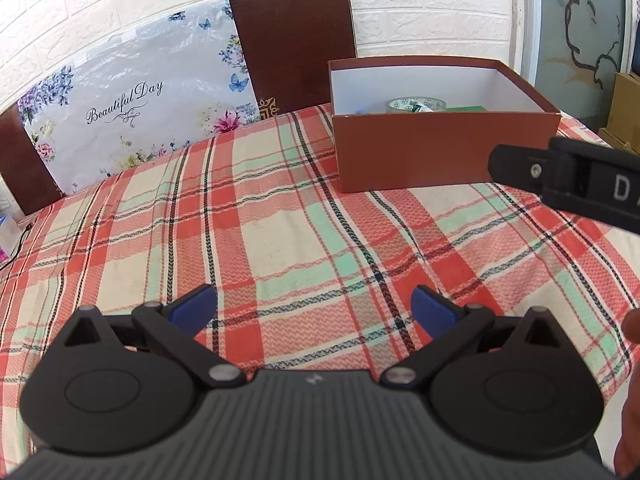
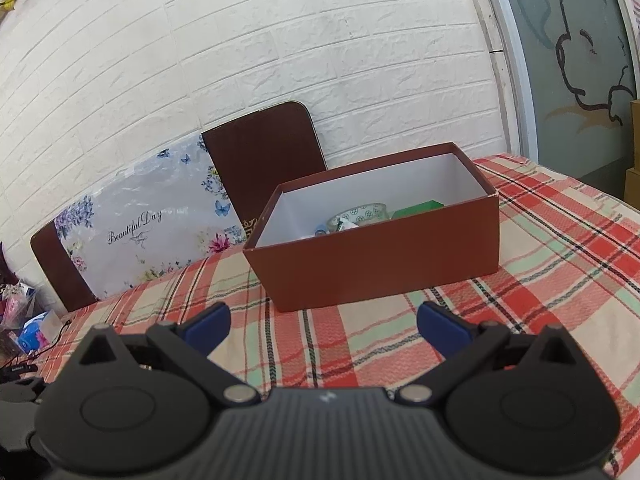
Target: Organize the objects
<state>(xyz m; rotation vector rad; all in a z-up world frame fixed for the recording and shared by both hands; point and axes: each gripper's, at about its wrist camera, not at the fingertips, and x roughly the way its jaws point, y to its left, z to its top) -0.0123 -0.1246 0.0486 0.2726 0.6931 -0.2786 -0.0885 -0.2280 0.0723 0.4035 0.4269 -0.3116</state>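
Both tongs, left tongs [image 1: 314,304] and right tongs [image 2: 323,322], spread wide, empty, box [image 2: 376,264] near far edge, checked cloth [image 1: 280,232] bare in front, brick wall [image 2: 280,60] behind.

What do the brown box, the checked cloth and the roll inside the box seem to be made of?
The brown box looks like matte cardboard: thin straight walls, white inside. The checked cloth seems woven fabric, with a visible zigzag weave and soft wrinkles. The roll looks like clear, glossy plastic tape with a printed pattern; it is only partly visible, so this is less sure.
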